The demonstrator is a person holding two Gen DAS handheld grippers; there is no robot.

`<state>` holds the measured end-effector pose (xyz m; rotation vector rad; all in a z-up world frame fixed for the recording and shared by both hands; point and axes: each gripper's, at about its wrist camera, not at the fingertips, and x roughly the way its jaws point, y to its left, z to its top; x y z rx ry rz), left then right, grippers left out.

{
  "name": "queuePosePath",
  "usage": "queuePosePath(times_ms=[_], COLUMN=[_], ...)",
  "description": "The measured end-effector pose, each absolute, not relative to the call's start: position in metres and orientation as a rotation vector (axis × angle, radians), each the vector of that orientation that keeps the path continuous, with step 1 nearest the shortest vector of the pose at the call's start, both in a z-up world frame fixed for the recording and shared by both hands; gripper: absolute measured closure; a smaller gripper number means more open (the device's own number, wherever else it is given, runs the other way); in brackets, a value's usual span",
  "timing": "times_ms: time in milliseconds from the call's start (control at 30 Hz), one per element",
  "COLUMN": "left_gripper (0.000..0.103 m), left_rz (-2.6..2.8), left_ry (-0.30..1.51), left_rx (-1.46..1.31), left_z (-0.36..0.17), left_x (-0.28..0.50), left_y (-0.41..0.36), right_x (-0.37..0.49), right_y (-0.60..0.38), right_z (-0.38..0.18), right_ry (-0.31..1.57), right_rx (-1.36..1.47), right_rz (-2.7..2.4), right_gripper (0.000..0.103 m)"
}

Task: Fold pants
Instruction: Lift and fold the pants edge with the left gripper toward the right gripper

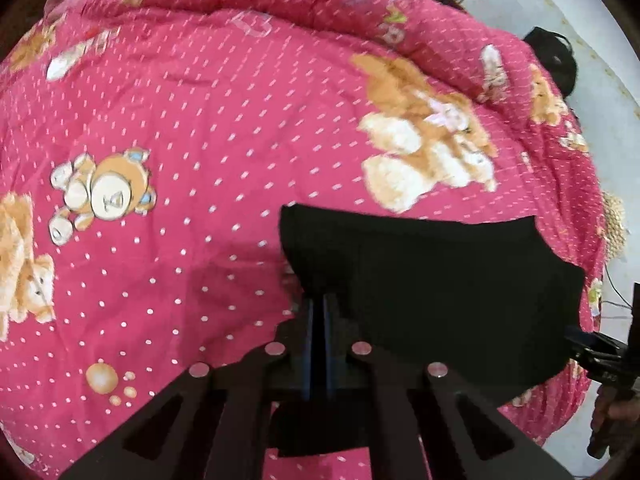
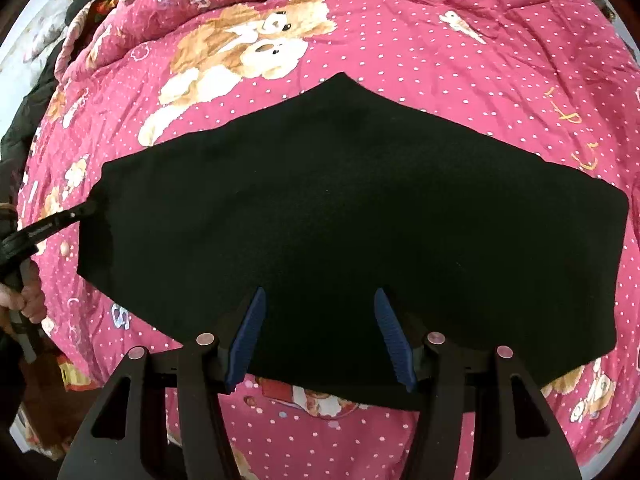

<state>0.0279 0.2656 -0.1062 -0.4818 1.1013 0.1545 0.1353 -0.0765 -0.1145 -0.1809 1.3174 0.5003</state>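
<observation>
I am looking down both grippers at one pair of black pants [image 2: 340, 216] lying spread on a pink quilt [image 1: 180, 120] printed with white dots and teddy bears. My left gripper [image 1: 319, 300] is angling steeply down at the pants' left edge, its two blue fingers [image 1: 308, 340] pressed almost together and pinching the black cloth, which is lifting in a fold off the quilt. In the right wrist view I am seeing that same gripper reaching in from the left, a hand [image 2: 30, 298] wrapped around its handle. My right gripper [image 2: 320, 300] is pointing down over the near edge of the pants, its two blue fingers [image 2: 250, 336] standing wide apart above the cloth and gripping nothing. I am counting two grippers, one pair of pants and one quilt.
</observation>
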Motion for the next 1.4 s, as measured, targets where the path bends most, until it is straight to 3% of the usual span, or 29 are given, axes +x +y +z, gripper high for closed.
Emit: queuePosePath(times_ms=[267, 533, 967, 1200, 1300, 1400], left_gripper=[0.098, 0.098, 0.098, 0.094, 0.079, 0.077], left_rz=[0.096, -0.006, -0.212, -0.25, -0.261, -0.202], left_ry=[1.047, 1.028, 1.166, 1.251, 1.204, 1.167], left_rx=[-0.441, -0.397, -0.383, -0.451, -0.445, -0.431], left_z=[-0.06, -0.029, -0.08, -0.102, -0.083, -0.069], left_x=[0.039, 0.072, 0.138, 0.145, 0.139, 0.133], left_y=[0.218, 0.117, -0.04, -0.047, -0.034, -0.007], right_x=[0.122, 0.123, 0.141, 0.161, 0.169, 0.176], right_y=[-0.11, -0.166, -0.257, -0.254, -0.241, -0.22], right_z=[-0.102, -0.094, -0.104, -0.114, -0.121, -0.128], right_ry=[1.275, 1.251, 1.275, 1.295, 1.31, 1.327], right_rx=[-0.097, -0.012, 0.048, 0.068, 0.076, 0.082], right_rz=[0.518, 0.514, 0.437, 0.463, 0.5, 0.56], right_gripper=[0.046, 0.046, 0.046, 0.046, 0.046, 0.046])
